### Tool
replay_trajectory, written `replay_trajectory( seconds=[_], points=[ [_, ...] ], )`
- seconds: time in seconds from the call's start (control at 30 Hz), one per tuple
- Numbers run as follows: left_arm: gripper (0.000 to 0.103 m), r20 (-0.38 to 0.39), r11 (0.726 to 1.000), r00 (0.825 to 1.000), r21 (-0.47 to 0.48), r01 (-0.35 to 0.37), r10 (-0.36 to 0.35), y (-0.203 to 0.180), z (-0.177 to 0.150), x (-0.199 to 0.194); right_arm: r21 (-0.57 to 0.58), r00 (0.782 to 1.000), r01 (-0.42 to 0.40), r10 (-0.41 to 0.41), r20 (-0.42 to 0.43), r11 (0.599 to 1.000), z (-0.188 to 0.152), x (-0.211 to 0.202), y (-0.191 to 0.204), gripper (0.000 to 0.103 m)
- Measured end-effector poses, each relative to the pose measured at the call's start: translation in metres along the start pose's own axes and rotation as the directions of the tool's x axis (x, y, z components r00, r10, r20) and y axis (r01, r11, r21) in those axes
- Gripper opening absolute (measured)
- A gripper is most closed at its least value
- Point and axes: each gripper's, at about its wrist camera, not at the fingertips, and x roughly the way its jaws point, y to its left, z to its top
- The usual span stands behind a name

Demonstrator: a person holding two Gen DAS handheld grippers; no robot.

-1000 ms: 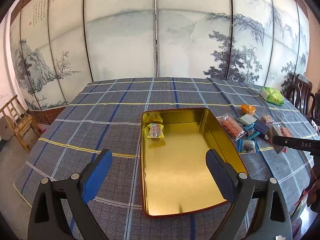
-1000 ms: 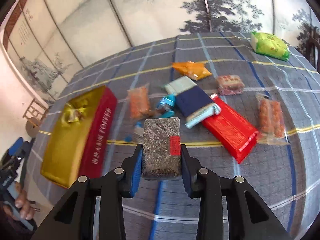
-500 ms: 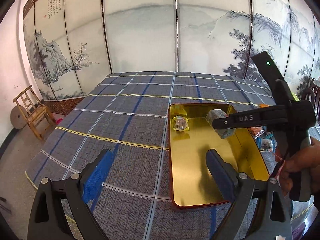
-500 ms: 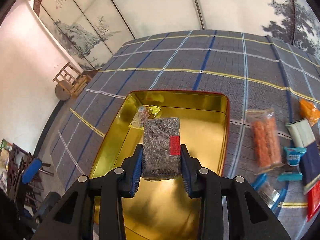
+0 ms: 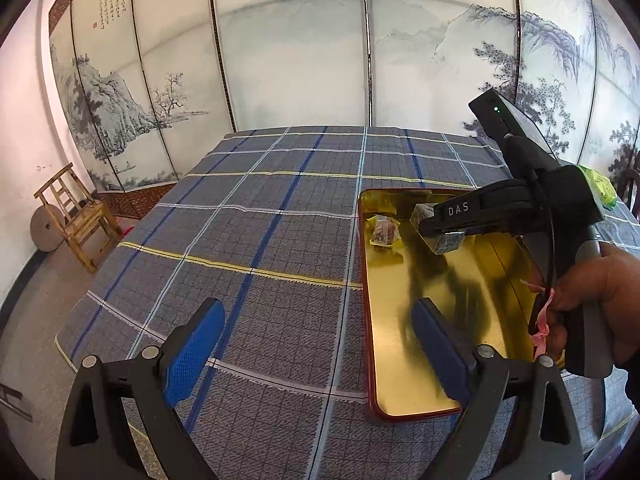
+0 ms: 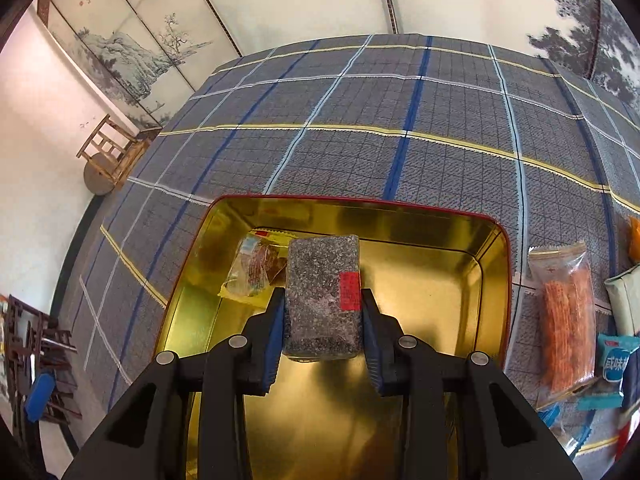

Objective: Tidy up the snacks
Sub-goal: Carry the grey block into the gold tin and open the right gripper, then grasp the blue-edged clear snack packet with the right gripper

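The speckled grey snack block (image 6: 323,296), marked with a red label, is held over the far half of the gold tin tray (image 6: 432,280), its far end at about 12 o'clock from the right hand-held gripper (image 6: 322,332). Just to its 10 o'clock a yellow-wrapped snack (image 6: 249,272) lies on the tray floor near the far left corner; whether block and wrapper touch cannot be told. The tray has a red outer rim and sits on a surface covered by a grey plaid cloth (image 6: 360,160) with blue, white and yellow lines.

At 3 o'clock of the tray, on the cloth, lie a clear packet of orange strips (image 6: 568,320), a blue-and-white sachet (image 6: 616,360) and a pale pouch (image 6: 624,300), well apart from the block. In the left wrist view a green bag (image 5: 600,184) shows at the far right edge.

Behind the surface stands a folding screen painted with ink mountains and trees (image 5: 280,60); a wooden chair (image 5: 76,216) stands on the floor at 9 o'clock.

The right hand-held gripper is narrowed onto the block, its blue pads (image 6: 276,332) pressing both long sides. The left hand-held gripper (image 5: 316,344) hangs wide apart over the near left edge of the tray, holding nothing. A person's hand (image 5: 592,292) grips the right tool's handle.
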Motion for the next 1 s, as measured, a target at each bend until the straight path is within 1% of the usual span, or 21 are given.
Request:
replay_trajectory(
  seconds=[0.23, 0.43, 0.5, 0.63, 0.7, 0.77, 0.83, 0.9, 0.97, 1.0],
  points=[
    [0.093, -0.017, 1.0, 1.0, 0.002, -0.002, 0.002, 0.0, -0.002, 0.005, 0.004, 1.0, 0.009, -0.009, -0.002, 1.0, 0.002, 0.008, 0.001, 0.036],
    [0.093, -0.019, 1.0, 1.0, 0.001, -0.004, 0.004, -0.001, -0.003, 0.005, -0.002, 1.0, 0.006, -0.006, 0.014, 1.0, 0.002, 0.006, 0.002, 0.037],
    [0.093, -0.021, 1.0, 1.0, 0.005, -0.007, 0.007, -0.001, -0.003, 0.005, 0.005, 0.999, -0.009, 0.009, 0.037, 1.0, 0.001, 0.0, 0.001, 0.037],
    [0.093, -0.019, 1.0, 1.0, 0.012, -0.006, 0.006, -0.004, -0.003, 0.004, 0.029, 0.993, -0.063, 0.06, 0.101, 0.998, 0.003, -0.021, -0.005, 0.037],
    [0.093, -0.006, 1.0, 1.0, 0.016, 0.003, -0.003, -0.006, -0.002, -0.001, 0.022, 0.986, -0.095, 0.091, 0.137, 0.995, -0.001, -0.04, -0.009, 0.037],
    [0.093, 0.009, 1.0, 1.0, 0.026, 0.017, -0.017, -0.008, -0.002, -0.005, -0.003, 0.976, -0.099, 0.098, 0.196, 0.995, -0.011, -0.065, -0.014, 0.037],
    [0.093, 0.028, 0.999, 0.999, 0.039, 0.032, -0.033, -0.011, -0.001, -0.01, -0.058, 0.967, -0.079, 0.091, 0.238, 0.995, -0.028, -0.089, -0.022, 0.037],
    [0.093, 0.046, 0.997, 0.998, 0.054, 0.05, -0.052, -0.017, 0.0, -0.014, -0.142, 0.968, -0.005, 0.041, 0.248, 0.99, -0.049, -0.105, -0.034, 0.038],
    [0.093, 0.055, 0.996, 0.996, 0.071, 0.062, -0.066, -0.024, 0.001, -0.017, -0.238, 0.976, 0.059, -0.005, 0.22, 0.97, -0.067, -0.113, -0.049, 0.038],
    [0.093, 0.058, 0.994, 0.996, 0.08, 0.069, -0.074, -0.028, 0.001, -0.019, -0.28, 0.978, 0.1, -0.043, 0.203, 0.955, -0.074, -0.114, -0.058, 0.038]
  ],
)
